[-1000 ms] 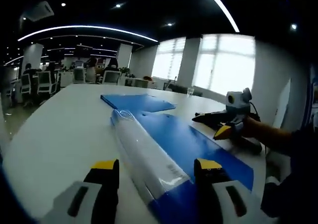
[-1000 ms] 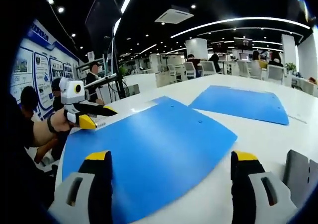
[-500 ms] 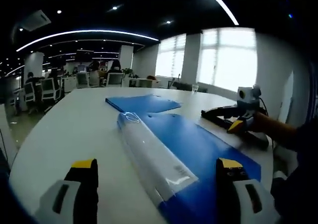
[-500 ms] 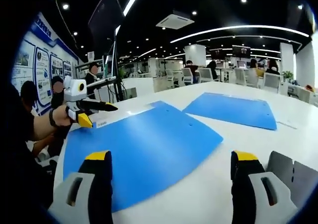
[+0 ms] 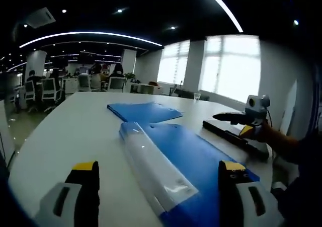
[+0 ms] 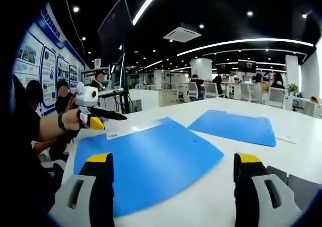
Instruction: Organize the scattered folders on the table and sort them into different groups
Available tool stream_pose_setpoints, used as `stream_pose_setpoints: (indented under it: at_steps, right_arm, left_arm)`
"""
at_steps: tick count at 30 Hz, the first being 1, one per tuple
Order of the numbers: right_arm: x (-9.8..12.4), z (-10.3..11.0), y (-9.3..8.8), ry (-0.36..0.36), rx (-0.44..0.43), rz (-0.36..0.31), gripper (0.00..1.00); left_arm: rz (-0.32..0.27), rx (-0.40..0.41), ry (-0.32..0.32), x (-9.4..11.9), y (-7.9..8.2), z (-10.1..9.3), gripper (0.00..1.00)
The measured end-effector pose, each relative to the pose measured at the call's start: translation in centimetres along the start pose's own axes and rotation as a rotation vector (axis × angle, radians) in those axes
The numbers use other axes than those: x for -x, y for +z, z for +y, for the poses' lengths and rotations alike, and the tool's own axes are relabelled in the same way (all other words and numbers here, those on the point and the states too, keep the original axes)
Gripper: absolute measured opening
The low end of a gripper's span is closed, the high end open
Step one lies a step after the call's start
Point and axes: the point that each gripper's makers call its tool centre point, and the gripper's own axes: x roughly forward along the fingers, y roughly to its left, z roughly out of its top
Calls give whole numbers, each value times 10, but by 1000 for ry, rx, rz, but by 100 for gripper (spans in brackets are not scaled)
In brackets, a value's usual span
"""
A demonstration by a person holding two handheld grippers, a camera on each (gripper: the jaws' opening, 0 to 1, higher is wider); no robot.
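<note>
In the left gripper view the left gripper [image 5: 158, 186] hangs low over the white table [image 5: 65, 131] with its yellow-tipped jaws spread wide and nothing between them; nearest to it lies a clear plastic sleeve folder [image 5: 153, 166], resting along the left edge of a large blue folder [image 5: 201, 159] and partly on it. A pale label sits near the sleeve's near end, but its print is too small to read. Beyond these, farther up the table, a second blue folder [image 5: 146, 112] lies flat and apart from the first, and to the right a dark flat folder or board [image 5: 234, 136] lies at the table edge under the right gripper [image 5: 236, 117] as it comes in from that side. In the right gripper view the right gripper [image 6: 173, 184] also stands wide open and empty above the near blue folder [image 6: 146, 159], with the far blue folder [image 6: 234, 126] well apart to the right and a grey folder [image 6: 297, 184] at the near right edge. My reading is that sorting has barely begun: no item is gripped and the folders remain scattered. The next move likely calls for lowering one gripper to a folder's edge, closing on it and sliding like onto like, the sleeve being thin and slippery. Blue wall posters [image 6: 37, 61] at far left carry writing that cannot be read
</note>
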Motion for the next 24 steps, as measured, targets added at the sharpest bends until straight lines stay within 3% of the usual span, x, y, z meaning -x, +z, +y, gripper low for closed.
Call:
stream_pose_setpoints:
  at_steps: [13,24]
  right_arm:
    - [17,-21,6,-37,-13,-45,99]
    - [37,-39,25,-75,2,-48,99]
  left_arm:
    - [-35,-17,5,0,20,7,99]
    - [-58,-50,-20,-6,45,6,99]
